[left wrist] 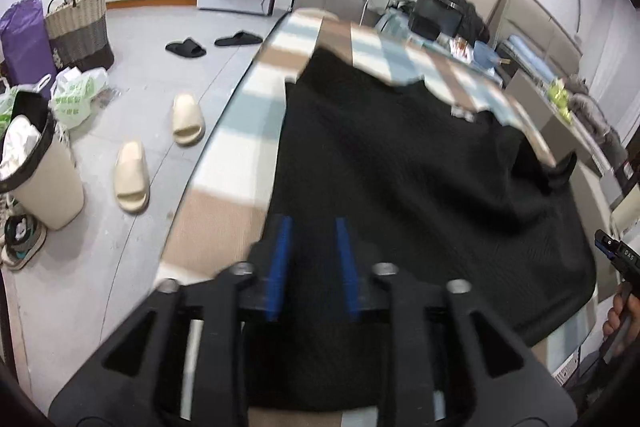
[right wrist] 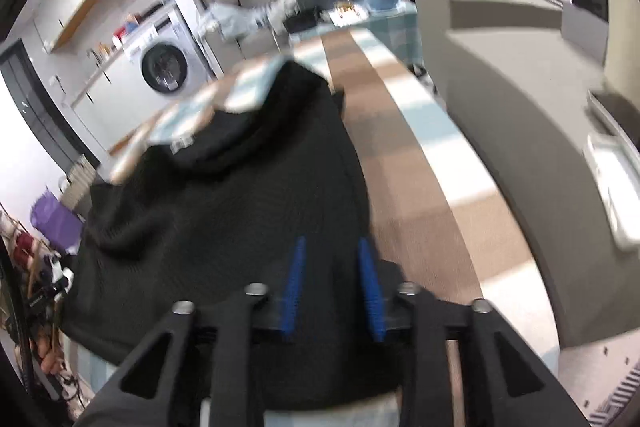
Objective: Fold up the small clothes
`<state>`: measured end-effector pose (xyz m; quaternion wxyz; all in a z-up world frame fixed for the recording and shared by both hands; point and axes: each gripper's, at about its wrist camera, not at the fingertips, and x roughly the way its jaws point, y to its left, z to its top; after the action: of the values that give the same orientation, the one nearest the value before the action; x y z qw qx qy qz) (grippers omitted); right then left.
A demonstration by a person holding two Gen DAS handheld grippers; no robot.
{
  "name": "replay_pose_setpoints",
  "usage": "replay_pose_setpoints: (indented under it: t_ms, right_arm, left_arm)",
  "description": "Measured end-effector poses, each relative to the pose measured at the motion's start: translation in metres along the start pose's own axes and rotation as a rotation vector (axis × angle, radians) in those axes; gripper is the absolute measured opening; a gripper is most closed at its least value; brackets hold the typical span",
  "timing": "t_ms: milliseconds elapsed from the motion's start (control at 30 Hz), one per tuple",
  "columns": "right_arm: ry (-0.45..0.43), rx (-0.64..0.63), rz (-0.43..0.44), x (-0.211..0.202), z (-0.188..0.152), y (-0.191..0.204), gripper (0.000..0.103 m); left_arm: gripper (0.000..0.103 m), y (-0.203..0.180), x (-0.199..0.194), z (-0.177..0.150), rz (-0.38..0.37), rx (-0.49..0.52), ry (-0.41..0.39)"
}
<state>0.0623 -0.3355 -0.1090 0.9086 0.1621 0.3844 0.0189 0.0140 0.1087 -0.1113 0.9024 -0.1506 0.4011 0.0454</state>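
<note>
Black textured knit garment [left wrist: 400,163] is lying spread across the checked beige, white and pale-blue tablecloth [left wrist: 224,211], its near hem hanging toward the table's near edge and its neckline with a small white label [left wrist: 464,113] pointing to the far end. Left gripper [left wrist: 314,259] is hovering over the garment's near-left part, blue-padded fingers [left wrist: 282,259] parted with dark cloth showing in the gap, nothing pinched as far as I can see. Right gripper [right wrist: 334,283] is poised above the near-right part, just inside the garment's right edge, jaws likewise spread, and whether they touch the fabric I cannot tell through the blur. My read: they are lining up for a grab at the hem. To do it well, each side should be catching a single layer close to its own hem corner, closing fully before lifting, then both rising level and travelling together toward the neckline so the fold is landing square and not dragging the tablecloth.
</note>
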Motion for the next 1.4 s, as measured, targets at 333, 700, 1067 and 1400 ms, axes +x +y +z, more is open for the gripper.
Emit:
replay_pose_setpoints:
  t_ms: [333,700,1067,1400]
  right_arm:
    - [0.048,0.286,0.199,0.072,0.09,0.009,0.042]
    - [0.116,0.4,0.167,0.132,0.106,0.017,0.015]
    - [0.002,0.49,0.197,0.135,0.149,0.013,0.009]
    - [-0.001,0.361,0.04,0.126,0.148,0.003,0.045]
  left_arm:
    - [0.052,-0.003,0.06,0.124,-0.086,-0.034,-0.05]
    - [0.019,-0.01,0.157,0.161,-0.065,-0.048,0.051]
    - [0.005,0.01,0.131,0.192,-0.094,-0.118,-0.068]
    - [0.011,0.032,0.157,0.188,-0.053,-0.194,0.018]
